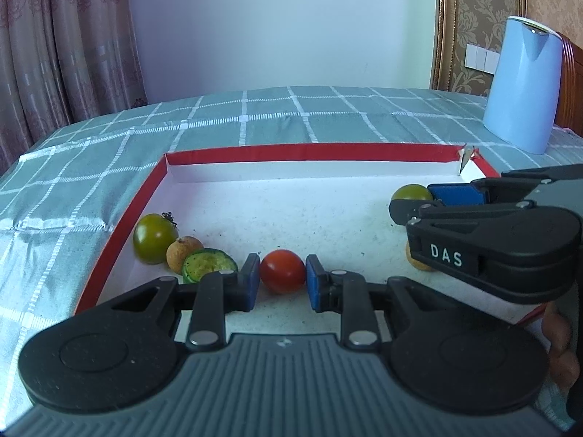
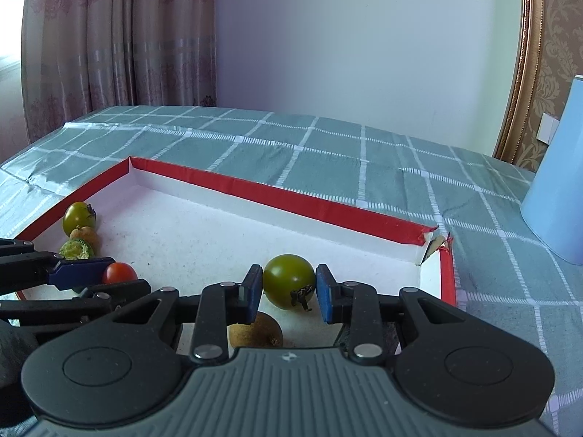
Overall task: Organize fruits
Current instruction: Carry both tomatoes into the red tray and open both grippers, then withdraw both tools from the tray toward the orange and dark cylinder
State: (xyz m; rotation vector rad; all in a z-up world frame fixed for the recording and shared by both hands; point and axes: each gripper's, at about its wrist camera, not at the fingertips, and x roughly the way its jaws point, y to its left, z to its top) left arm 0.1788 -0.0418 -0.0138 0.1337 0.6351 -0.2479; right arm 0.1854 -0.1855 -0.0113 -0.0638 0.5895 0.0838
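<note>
Inside the red-rimmed tray (image 1: 120, 233), the left tool (image 1: 282, 278) is clamped on a red tomato (image 1: 283, 271), with the fruit row just to its left; the right tool (image 2: 289, 287) grips a green tomato (image 2: 288, 278) near the far right corner.

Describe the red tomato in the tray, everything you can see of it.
The red tomato is small, round, smooth and glossy, with no stem showing. It sits inside the red-rimmed tray near its front edge, between the blue fingers of the left gripper, which are closed on its two sides. A green slice lies just to its left, apart from it.
</note>
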